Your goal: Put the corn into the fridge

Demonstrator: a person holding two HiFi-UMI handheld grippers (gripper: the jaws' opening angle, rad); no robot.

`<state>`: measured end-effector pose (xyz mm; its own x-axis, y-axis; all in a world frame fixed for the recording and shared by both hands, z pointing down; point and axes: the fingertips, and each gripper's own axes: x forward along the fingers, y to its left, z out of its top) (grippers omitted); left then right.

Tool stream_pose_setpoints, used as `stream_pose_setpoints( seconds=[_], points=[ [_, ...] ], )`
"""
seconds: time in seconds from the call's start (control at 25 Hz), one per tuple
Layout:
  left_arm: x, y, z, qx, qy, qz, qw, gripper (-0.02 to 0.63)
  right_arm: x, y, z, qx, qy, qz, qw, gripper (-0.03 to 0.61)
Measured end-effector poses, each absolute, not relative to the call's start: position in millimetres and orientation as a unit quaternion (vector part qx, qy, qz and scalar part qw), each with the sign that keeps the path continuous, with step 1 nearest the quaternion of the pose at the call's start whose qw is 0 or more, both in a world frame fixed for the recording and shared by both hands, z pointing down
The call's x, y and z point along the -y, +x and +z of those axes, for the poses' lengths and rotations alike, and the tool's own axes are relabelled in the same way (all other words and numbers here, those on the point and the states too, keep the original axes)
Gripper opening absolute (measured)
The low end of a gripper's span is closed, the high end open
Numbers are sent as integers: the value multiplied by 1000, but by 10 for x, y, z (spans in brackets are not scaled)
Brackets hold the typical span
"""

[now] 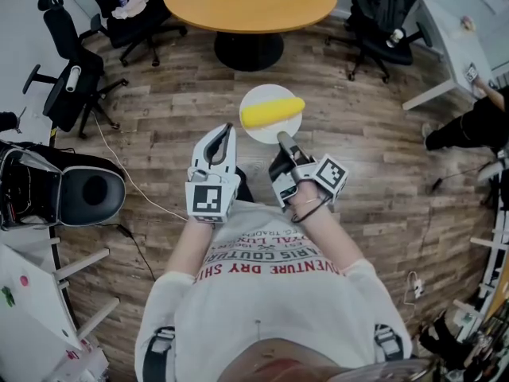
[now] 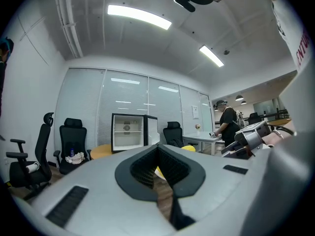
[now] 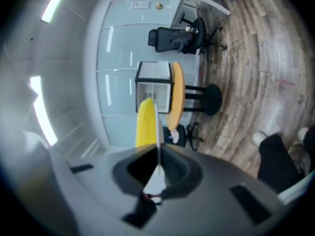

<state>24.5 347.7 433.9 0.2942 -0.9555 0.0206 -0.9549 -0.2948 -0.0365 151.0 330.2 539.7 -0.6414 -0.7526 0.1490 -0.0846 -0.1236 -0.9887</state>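
One right gripper (image 1: 280,137) forward, seemingly pinching plate (image 1: 266,91)

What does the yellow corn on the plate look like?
The corn is one smooth, bright yellow cob with no husk showing. It lies on its side across a round white plate, one end reaching the rim. Only the plate touches it. The right gripper pinches the plate's near edge, holding it in the air above the wooden floor.
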Motion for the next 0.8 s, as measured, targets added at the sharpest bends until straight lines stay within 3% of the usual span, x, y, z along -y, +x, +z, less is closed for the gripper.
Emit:
stream_pose_setpoints(
  seconds=[0.8],
  points=[
    [-983,-892,4150,-551,-834,-9,17,25,-966,485,5242,-605,-383,-637,286,37]
  ],
)
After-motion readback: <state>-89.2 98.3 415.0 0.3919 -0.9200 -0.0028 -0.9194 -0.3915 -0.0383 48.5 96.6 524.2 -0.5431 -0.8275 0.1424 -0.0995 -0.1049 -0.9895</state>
